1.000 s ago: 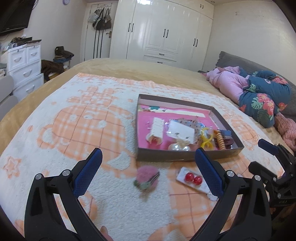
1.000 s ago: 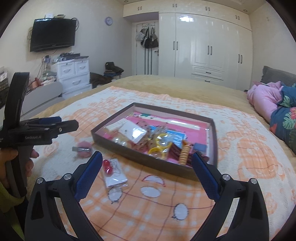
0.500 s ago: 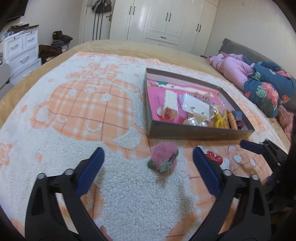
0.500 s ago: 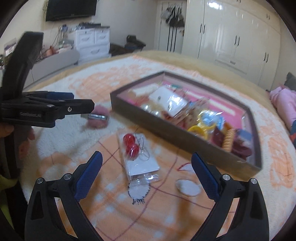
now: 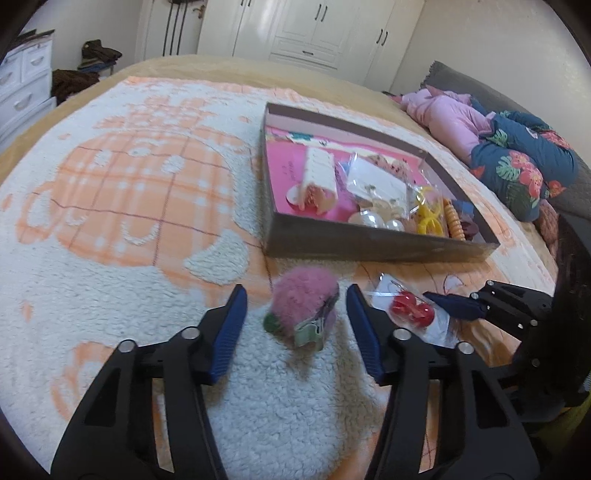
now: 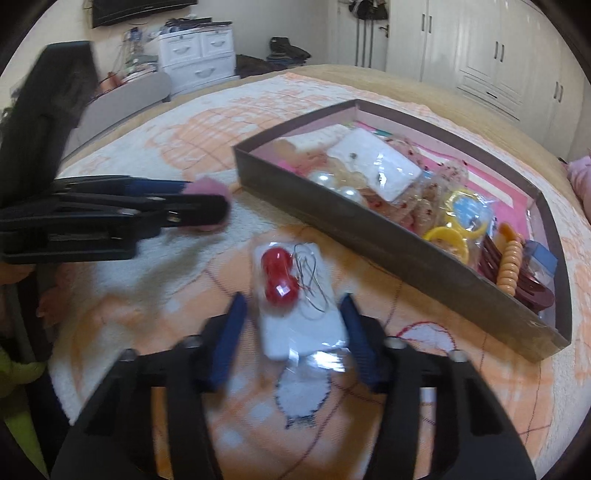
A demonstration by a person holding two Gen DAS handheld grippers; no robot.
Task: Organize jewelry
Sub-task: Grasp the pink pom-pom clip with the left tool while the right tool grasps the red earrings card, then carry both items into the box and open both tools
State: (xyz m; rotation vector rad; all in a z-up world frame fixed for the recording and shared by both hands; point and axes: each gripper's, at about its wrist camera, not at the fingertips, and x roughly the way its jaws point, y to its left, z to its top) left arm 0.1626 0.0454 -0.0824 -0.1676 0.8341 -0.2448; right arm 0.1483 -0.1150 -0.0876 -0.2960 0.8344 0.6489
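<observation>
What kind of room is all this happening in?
Most likely a home bedroom. The work is done on a bed with a fleecy orange-and-white blanket, white built-in wardrobes line the far wall, and a white chest of drawers stands beneath a wall-mounted television.

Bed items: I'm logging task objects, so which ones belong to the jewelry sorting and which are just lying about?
Job:
pink pom-pom clip
red earring packet
jewelry box
left claw
right claw

Lying about:
pink clothes
floral pillow
white drawers
</observation>
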